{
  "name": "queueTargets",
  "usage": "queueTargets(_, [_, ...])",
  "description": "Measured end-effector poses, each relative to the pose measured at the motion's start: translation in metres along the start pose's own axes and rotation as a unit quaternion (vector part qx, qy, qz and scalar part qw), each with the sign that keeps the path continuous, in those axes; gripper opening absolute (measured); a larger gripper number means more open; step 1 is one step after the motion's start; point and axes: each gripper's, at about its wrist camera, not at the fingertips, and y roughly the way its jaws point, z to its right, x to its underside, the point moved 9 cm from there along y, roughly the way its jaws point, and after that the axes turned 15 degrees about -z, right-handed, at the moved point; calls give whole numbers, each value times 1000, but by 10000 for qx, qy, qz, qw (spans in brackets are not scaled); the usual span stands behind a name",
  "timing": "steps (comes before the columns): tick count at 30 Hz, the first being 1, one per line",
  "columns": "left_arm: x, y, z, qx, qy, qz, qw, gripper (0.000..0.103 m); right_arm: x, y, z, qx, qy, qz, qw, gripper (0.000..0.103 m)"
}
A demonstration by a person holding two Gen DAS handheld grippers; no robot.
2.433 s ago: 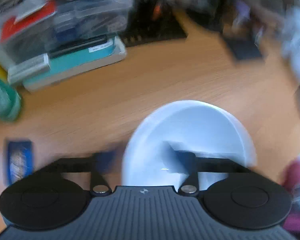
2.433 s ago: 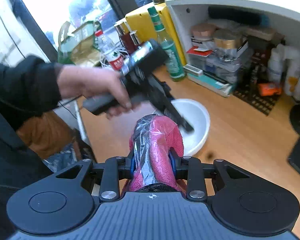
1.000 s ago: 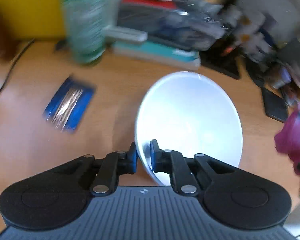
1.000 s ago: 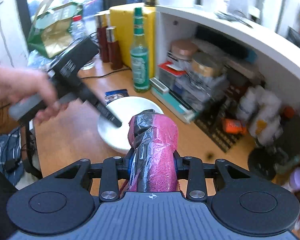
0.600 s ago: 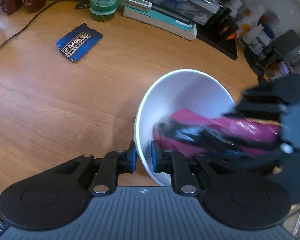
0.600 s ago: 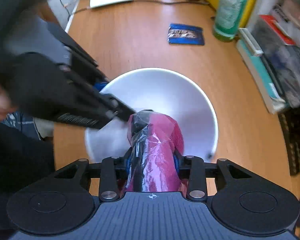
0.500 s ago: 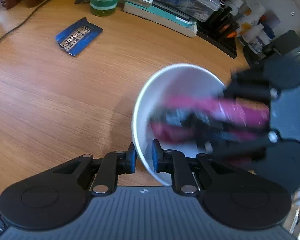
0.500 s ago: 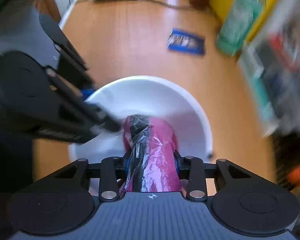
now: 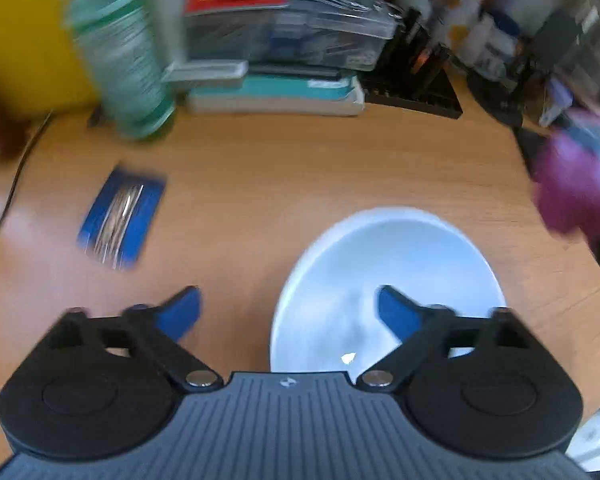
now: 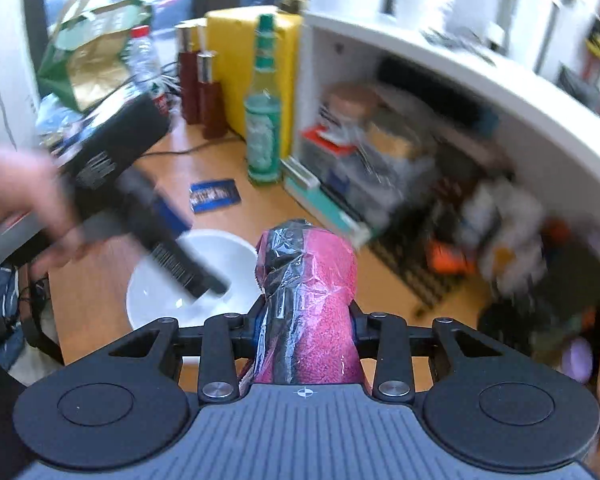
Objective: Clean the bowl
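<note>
A white bowl [image 9: 388, 272] rests on the wooden table, and in the right wrist view the bowl [image 10: 156, 300] lies low at the left. My left gripper [image 9: 288, 308] is open and its jaws are opening wide. One blue fingertip hangs over the bowl's inside and the other over the table, so the rim lies between them untouched. My right gripper [image 10: 306, 322] grips a rolled pink cloth [image 10: 316, 288] partly wrapped in plastic, though its jaws are opening slightly. That cloth [image 9: 576, 188] is off to the right of the bowl. A hand holds the left gripper [image 10: 196, 256].
A green bottle [image 9: 124, 68], a stack of boxes and books [image 9: 276, 92] and a black tray [image 9: 412, 92] line the back of the table. A blue packet [image 9: 120, 220] lies left of the bowl. A white shelf [image 10: 460, 76] overhangs cluttered items on the right.
The left gripper has let go of the bowl's rim and spread wide. The right gripper has pulled the pink cloth out of the bowl and away to the right.
</note>
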Motion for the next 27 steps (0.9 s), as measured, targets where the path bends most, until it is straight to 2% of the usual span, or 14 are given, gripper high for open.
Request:
queueTargets(2, [-7,10,3,-26,282,-184,9994,103,7,1,3,-26,179,-25,9998,37])
queueTargets(4, [-3,9,5,178,569,-18,9982,98,9,2,5,-23,249,-21,9997,37])
queueTargets(5, [2,4,2,406,392,30,9984,85,8,2,5,-21,248,-14,9997,37])
queueTargets(6, [6,-1,-1,643,190,75,9977,44,7,2,5,-14,228,-3,9997,37])
queueTargets(8, [16,-8,-9,954,-320,120,9949,20,0,2,2,22,41,42,10000,37])
queueTargets(10, [35,-10,-15,1014,-930,150,9904,17,-13,3,-6,15,-306,66,9995,37])
queueTargets(13, [71,-9,-11,1202,-1995,49,9725,15,-34,9,-31,-87,-1083,-36,9941,37])
queueTargets(14, [68,-8,-9,1196,-2083,38,9707,15,-37,13,-44,-203,-1442,-172,9892,37])
queueTargets(16, [84,-9,3,1109,-2406,19,9643,16,-34,31,-75,-446,-2286,-761,9695,37])
queueTargets(18, [87,-11,9,1008,-2320,55,9675,17,-18,58,-97,-500,-2992,-1420,9422,37])
queueTargets(20, [92,-11,12,970,-2272,75,9690,17,-10,84,-105,-645,-3205,-1849,9268,38])
queueTargets(22, [98,-11,12,989,-2275,64,9687,18,-17,107,-105,-842,-3012,-2073,9269,38])
queueTargets(24, [100,-11,14,1040,-2263,76,9685,18,-26,118,-101,-713,-2988,-2035,9296,39])
queueTargets(27, [89,-5,15,1200,-2207,90,9679,26,-50,112,-87,-242,-2870,-1434,9468,32])
